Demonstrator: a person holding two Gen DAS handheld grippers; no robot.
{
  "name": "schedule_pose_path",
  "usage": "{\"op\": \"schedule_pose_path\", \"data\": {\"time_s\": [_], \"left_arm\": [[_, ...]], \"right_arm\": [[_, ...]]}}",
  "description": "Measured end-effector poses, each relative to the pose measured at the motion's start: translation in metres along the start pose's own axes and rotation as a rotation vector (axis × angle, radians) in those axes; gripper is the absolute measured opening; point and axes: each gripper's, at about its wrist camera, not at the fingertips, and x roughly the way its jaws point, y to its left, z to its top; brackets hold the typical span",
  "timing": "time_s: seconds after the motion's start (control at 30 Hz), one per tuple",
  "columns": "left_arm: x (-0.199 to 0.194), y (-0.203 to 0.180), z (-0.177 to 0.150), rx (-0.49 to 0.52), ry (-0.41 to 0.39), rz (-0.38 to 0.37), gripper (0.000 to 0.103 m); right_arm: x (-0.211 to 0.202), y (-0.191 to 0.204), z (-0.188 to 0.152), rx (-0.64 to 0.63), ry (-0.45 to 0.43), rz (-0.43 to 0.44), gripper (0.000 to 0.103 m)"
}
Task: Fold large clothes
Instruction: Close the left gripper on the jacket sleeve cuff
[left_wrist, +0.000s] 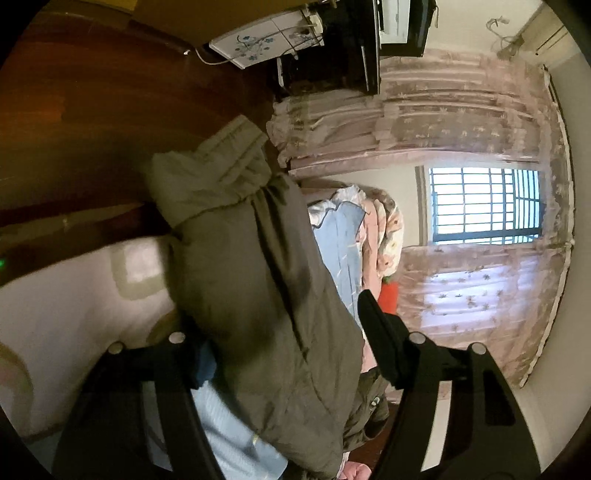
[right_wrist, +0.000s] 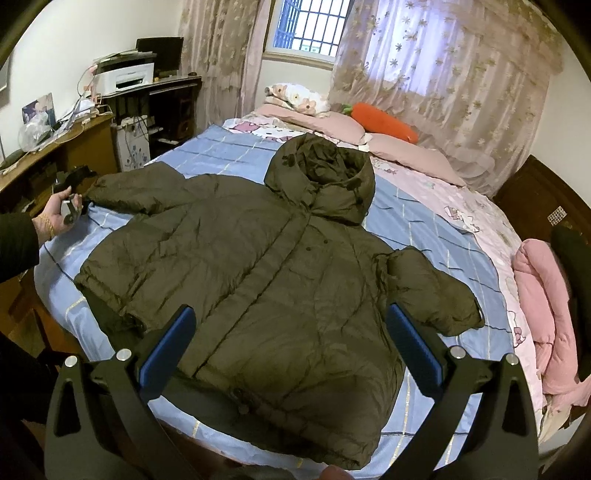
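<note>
Jacket (right_wrist: 258, 266), a dark olive hooded puffer, lies spread face up on the bed (right_wrist: 436, 236), hood toward the pillows, hem at the near edge. The left gripper (left_wrist: 280, 332) has its fingers wide around the sleeve (left_wrist: 236, 229), whose bulk fills the gap; whether they pinch it I cannot tell. The left hand (right_wrist: 61, 216) sits at the bed's left edge. The right gripper (right_wrist: 291, 350) hangs released above the hem, fingers spread wide, touching nothing

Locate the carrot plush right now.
In the right wrist view the carrot plush lies at the head of the bed, upper right, on the pink pillows, against the curtain, beyond the jacket hood.
</note>
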Motion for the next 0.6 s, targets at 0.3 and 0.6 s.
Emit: {"op": "schedule_pose_path", "data": {"time_s": [0.3, 0.6], "left_arm": [[0.017, 0.012, -0.001, -0.019, 0.016, 0.085, 0.015], [0.011, -0.012, -0.003, 0.086, -0.025, 0.025, 0.003]], "right_arm": [[0.003, 0.002, -0.001, -0.020, 0.007, -0.005, 0.102], [0.004, 0.001, -0.001, -0.022, 0.003, -0.005, 0.102]]}}
